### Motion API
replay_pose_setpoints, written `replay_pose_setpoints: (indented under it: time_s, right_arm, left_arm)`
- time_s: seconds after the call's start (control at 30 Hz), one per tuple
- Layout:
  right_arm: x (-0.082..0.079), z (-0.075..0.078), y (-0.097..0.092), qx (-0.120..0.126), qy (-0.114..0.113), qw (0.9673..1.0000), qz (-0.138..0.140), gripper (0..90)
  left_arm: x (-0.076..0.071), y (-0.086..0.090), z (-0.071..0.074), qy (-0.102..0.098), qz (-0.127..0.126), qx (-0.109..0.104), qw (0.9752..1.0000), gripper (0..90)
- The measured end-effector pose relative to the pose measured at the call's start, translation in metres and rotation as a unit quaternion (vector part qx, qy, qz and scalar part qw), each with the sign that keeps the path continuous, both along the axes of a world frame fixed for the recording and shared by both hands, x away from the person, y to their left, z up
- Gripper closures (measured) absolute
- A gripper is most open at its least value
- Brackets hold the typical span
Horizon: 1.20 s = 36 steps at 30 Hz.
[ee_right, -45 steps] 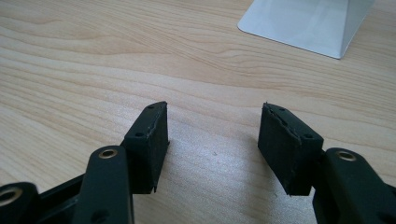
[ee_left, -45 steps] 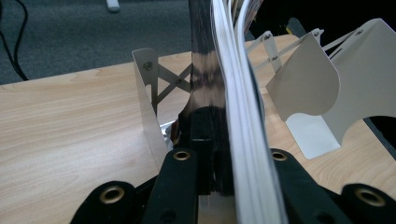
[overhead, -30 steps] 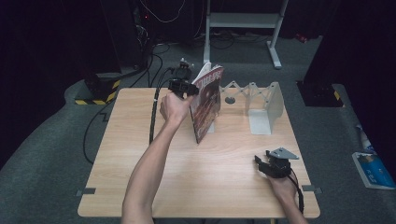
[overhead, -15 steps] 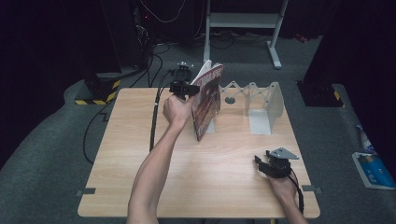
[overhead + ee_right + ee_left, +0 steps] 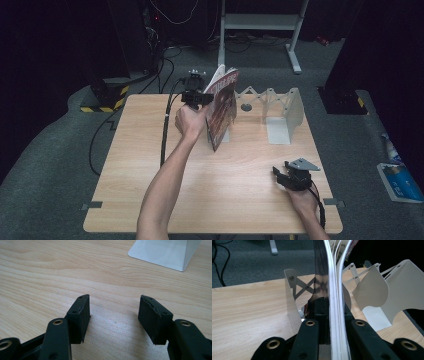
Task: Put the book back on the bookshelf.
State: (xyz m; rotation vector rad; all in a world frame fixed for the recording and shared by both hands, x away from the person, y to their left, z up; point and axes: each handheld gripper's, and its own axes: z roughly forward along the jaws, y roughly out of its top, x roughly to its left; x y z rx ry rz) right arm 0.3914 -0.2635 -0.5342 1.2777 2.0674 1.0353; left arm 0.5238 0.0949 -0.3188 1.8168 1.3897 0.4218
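Since the earlier frame the left gripper (image 5: 200, 96) has carried the magazine (image 5: 222, 107) slightly toward twelve o'clock and higher off the tabletop (image 5: 130, 165); the right gripper (image 5: 290, 176) has kept its place. From the left gripper view, the jaws are pinched tight on the magazine (image 5: 329, 290), whose white page edges run up between them. It hangs upright, tilted a little, its lower corner near the tabletop just beside the white folding rack (image 5: 280, 112) at the twelve o'clock edge. At about four o'clock on the tabletop, the right gripper (image 5: 113, 315) rests with its jaws spread wide and nothing between them, bare wood beneath.
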Motion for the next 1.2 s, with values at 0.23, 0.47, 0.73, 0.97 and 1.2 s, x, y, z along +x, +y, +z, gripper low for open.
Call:
replay_pose_setpoints:
  time_s: [0.23, 0.47, 0.73, 0.97, 1.2]
  right_arm:
    - [0.0, 0.0, 0.0, -0.001, 0.0, 1.0, 0.001, 42.7]
    - [0.0, 0.0, 0.0, -0.001, 0.0, 1.0, 0.001, 42.7]
    - [0.0, 0.0, 0.0, 0.0, 0.0, 1.0, 0.002, 42.4]
    - [0.0, 0.0, 0.0, 0.0, -0.001, 1.0, 0.002, 42.4]
    - [0.0, 0.0, 0.0, 0.0, -0.001, 1.0, 0.002, 42.4]
  left_arm:
    - [0.0, 0.01, -0.002, 0.006, 0.006, 0.002, 1.0, 80.3]
    - [0.0, 0.019, -0.005, 0.01, 0.016, 0.002, 0.9998, 79.5]
    - [-0.002, 0.023, -0.003, 0.002, 0.022, 0.018, 0.9996, 76.2]
    - [-0.002, 0.024, -0.004, 0.002, 0.021, 0.019, 0.9996, 75.0]
    - [-0.003, 0.029, -0.004, 0.005, 0.021, 0.01, 0.9997, 70.1]
